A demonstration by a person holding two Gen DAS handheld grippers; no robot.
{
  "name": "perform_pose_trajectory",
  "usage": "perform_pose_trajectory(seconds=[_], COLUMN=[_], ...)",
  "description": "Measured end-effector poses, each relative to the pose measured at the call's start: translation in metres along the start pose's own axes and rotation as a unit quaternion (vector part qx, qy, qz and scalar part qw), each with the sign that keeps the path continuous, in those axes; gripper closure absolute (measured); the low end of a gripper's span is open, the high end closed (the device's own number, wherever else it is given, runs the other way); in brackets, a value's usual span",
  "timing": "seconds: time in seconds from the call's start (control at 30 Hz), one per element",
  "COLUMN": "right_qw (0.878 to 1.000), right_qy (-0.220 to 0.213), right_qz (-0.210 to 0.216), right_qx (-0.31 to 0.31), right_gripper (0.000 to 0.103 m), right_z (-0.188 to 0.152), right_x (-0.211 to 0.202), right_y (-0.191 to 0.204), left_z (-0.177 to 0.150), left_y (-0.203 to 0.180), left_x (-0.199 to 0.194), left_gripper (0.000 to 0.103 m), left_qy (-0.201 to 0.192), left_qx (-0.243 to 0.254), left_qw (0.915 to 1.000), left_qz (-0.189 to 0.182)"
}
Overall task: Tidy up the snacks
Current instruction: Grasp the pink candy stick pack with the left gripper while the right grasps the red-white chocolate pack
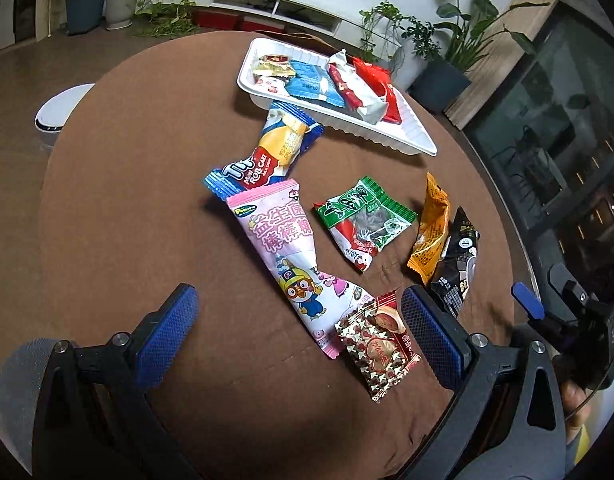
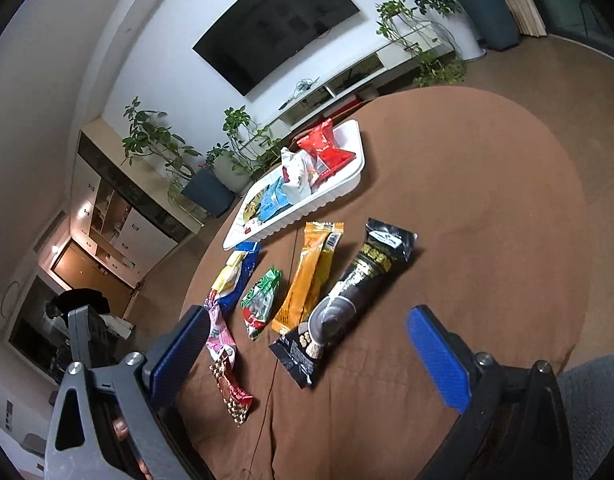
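lying across the round brown table [image 1: 127,208] are six loose snack packets, with a white tray [image 1: 407,132] at the far side already holding several more, among them a blue pack [image 1: 311,86] and a red pack [image 1: 381,80].

the left gripper [image 1: 299,338] hovers low over the near edge, its blue-padded jaws spread wide and gripping nothing. between its pads lie the bottom end of the pink lollipop packet [image 1: 285,256] and the small gold-and-red candy packet [image 1: 377,350]. the pink packet's long axis runs diagonally, from its wide sealed end at the far left down to its narrow end near the candy packet, which it touches. beyond it the blue roll cake packet [image 1: 267,152] points from the pink packet's top up toward the tray's near rim. the green packet [image 1: 363,222] lies to the right of the pink one, apart from it. further right the orange packet [image 1: 429,230] and the black packet [image 1: 457,260] lie side by side, touching, both pointing roughly toward the tray.

the right gripper [image 2: 307,354] is also spread open and empty, held above the table with the black packet's near end between its pads in its own view.
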State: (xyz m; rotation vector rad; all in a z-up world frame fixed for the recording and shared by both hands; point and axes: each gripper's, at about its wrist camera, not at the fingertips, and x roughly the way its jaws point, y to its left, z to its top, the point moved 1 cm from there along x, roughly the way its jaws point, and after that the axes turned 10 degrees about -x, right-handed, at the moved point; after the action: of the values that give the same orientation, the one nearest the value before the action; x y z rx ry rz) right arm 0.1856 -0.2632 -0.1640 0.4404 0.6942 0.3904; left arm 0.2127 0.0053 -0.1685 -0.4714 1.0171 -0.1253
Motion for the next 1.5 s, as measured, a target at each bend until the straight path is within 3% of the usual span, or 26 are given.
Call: perform_pose_trajectory(seconds=[0.4, 0.7, 0.93, 1.07, 1.3, 1.37, 1.43, 1.5], right_qw=[0.999, 0.996, 0.989, 0.987, 0.985, 0.984, 0.983, 0.982], right_qy=[0.029, 0.045, 0.060, 0.062, 0.064, 0.065, 0.068, 0.071], right_qz=[-0.015, -0.016, -0.004, 0.000, 0.005, 0.006, 0.007, 0.011], right_qx=[-0.013, -0.080, -0.134, -0.146, -0.159, -0.163, -0.170, -0.177], right_gripper=[0.008, 0.017, 0.019, 0.020, 0.021, 0.021, 0.022, 0.023], right_z=[-0.010, -0.018, -0.031, -0.034, -0.036, -0.036, -0.037, -0.038], right_x=[0.005, 0.008, 0.012, 0.012, 0.013, 0.014, 0.015, 0.015], right_y=[0.003, 0.026, 0.048, 0.053, 0.058, 0.060, 0.063, 0.068], left_z=[0.000, 0.022, 0.026, 0.030, 0.031, 0.032, 0.032, 0.031], left_y=[-0.005, -0.005, -0.013, -0.014, -0.022, -0.024, -0.027, -0.029], left_x=[0.003, 0.024, 0.043, 0.046, 0.051, 0.054, 0.055, 0.056], left_gripper=[0.001, 0.003, 0.021, 0.024, 0.039, 0.045, 0.060, 0.066], left_qy=[0.018, 0.033, 0.051, 0.050, 0.049, 0.046, 0.045, 0.045], left_qx=[0.005, 0.007, 0.022, 0.025, 0.052, 0.063, 0.079, 0.096], left_qw=[0.9998, 0.9990, 0.9975, 0.9972, 0.9958, 0.9952, 0.9936, 0.9920], left_qz=[0.001, 0.028, 0.045, 0.049, 0.057, 0.060, 0.068, 0.069])
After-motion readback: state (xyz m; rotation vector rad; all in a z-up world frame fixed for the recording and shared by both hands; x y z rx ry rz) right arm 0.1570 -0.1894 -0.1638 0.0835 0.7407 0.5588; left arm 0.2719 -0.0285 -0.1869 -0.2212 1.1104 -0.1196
